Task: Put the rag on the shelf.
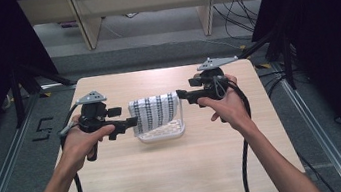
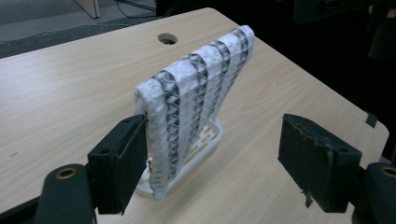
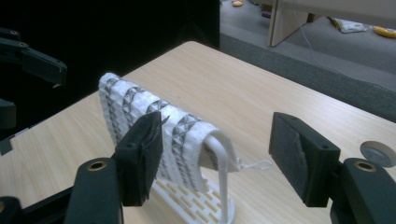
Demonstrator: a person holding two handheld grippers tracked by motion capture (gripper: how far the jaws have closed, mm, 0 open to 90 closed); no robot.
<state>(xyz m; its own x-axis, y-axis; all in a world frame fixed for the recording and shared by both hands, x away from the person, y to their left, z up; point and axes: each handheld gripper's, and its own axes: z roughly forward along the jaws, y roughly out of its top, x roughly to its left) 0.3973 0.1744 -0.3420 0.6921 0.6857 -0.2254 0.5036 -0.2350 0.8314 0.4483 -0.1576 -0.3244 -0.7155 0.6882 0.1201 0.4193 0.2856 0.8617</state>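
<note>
A black-and-white patterned cloth hangs over a white plastic rack at the centre of a wooden table. The high view shows both hands level, at the rack's 9 and 3 o'clock. The right gripper view reveals the rack's arched rail and slotted base. The left gripper stands wide open, one pad beside the cloth's edge; the right gripper also gapes wide, holding nothing.
</note>
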